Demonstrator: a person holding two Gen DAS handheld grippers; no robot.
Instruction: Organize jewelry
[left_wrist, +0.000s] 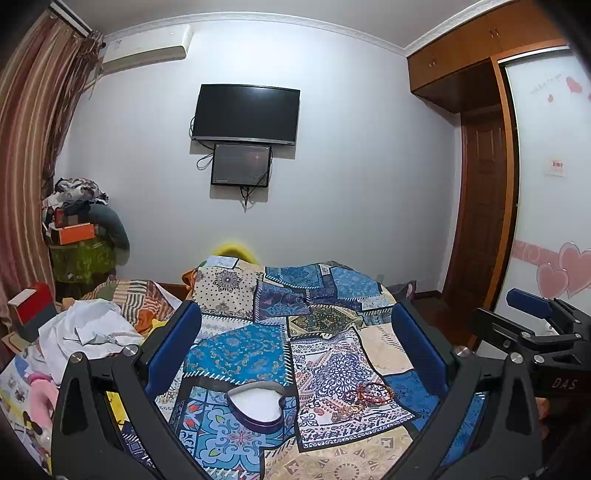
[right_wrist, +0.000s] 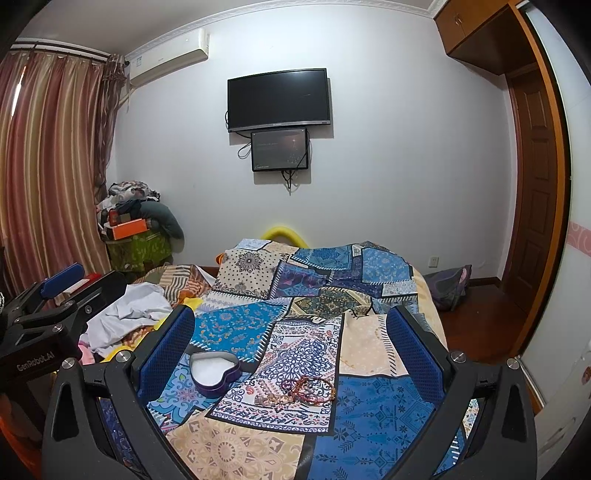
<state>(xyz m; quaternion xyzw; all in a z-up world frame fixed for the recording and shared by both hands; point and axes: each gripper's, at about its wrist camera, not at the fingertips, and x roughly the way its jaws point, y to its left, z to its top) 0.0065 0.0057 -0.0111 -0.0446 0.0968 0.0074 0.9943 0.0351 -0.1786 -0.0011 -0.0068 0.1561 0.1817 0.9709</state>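
Observation:
A purple heart-shaped box (left_wrist: 257, 406) with a white lining lies open on the patchwork bedspread (left_wrist: 243, 354); it also shows in the right wrist view (right_wrist: 214, 371). A small heap of beaded bracelets (left_wrist: 364, 398) lies to its right, also in the right wrist view (right_wrist: 303, 393). My left gripper (left_wrist: 295, 354) is open and empty, held above the box and bracelets. My right gripper (right_wrist: 291, 354) is open and empty, also above them. Each gripper shows at the edge of the other's view (left_wrist: 532, 325) (right_wrist: 48, 306).
White crumpled cloth (left_wrist: 88, 328) and striped bedding (left_wrist: 136, 299) lie at the bed's left. A red box (left_wrist: 31, 306) and piled clothes (left_wrist: 81, 229) stand by the curtain. A TV (left_wrist: 245, 114) hangs on the far wall. A wardrobe and door (left_wrist: 484, 221) are right.

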